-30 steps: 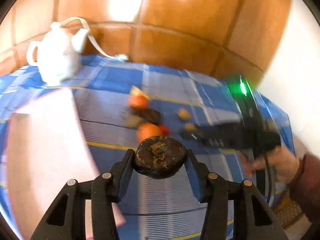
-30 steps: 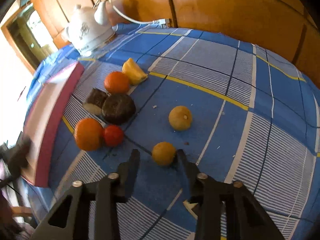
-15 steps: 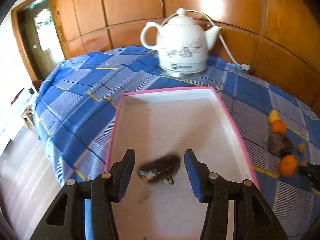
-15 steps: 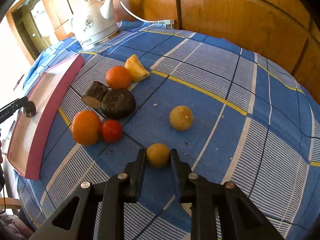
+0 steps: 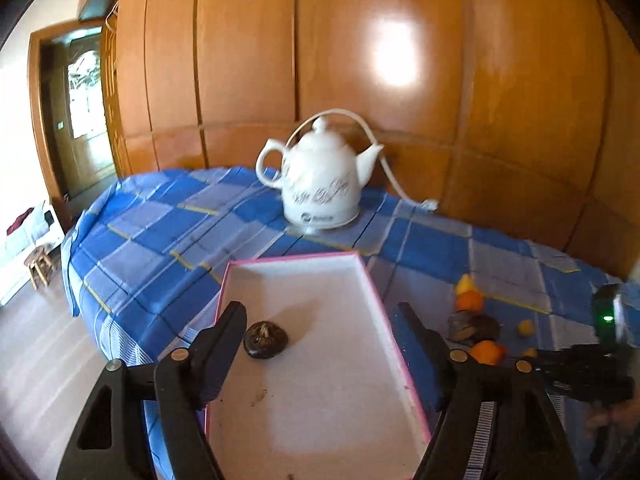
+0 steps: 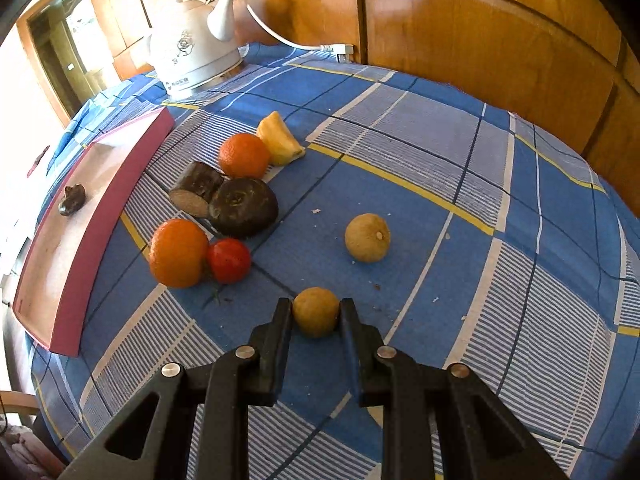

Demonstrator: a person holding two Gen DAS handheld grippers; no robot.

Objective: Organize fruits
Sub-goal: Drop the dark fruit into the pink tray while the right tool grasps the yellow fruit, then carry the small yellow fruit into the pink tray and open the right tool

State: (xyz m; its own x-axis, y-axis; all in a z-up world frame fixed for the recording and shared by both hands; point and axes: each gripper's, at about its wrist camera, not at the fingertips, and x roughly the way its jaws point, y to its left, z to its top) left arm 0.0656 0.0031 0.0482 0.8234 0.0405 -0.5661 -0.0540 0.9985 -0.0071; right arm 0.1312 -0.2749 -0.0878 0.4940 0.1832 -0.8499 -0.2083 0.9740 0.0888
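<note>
A dark wrinkled fruit [image 5: 265, 339] lies loose on the white floor of the pink-rimmed tray [image 5: 372, 280]. Above the tray hovers my left gripper [image 5: 320, 332]; its jaws are opening, with nothing pressed between them. In the right wrist view, my right gripper [image 6: 315, 312] is shut on a small yellow fruit [image 6: 315, 311] that rests on the blue checked cloth. Beyond it lie a second yellow fruit [image 6: 367, 237], a red fruit [image 6: 229, 260], two oranges [image 6: 179, 253] [image 6: 244, 155], a dark round fruit [image 6: 244, 207], a dark cut piece [image 6: 195, 193] and a yellow wedge [image 6: 279, 143].
A white kettle [image 5: 320, 189] with its cord stands at the back of the table by the wooden wall. The tray [image 6: 76, 216] sits near the table's left edge, the dark fruit [image 6: 72, 199] in it. A doorway and floor show beyond that edge.
My left gripper carried the dark fruit over the tray, let it go and rose with wider jaws. My right gripper closed on the small yellow fruit and stayed put.
</note>
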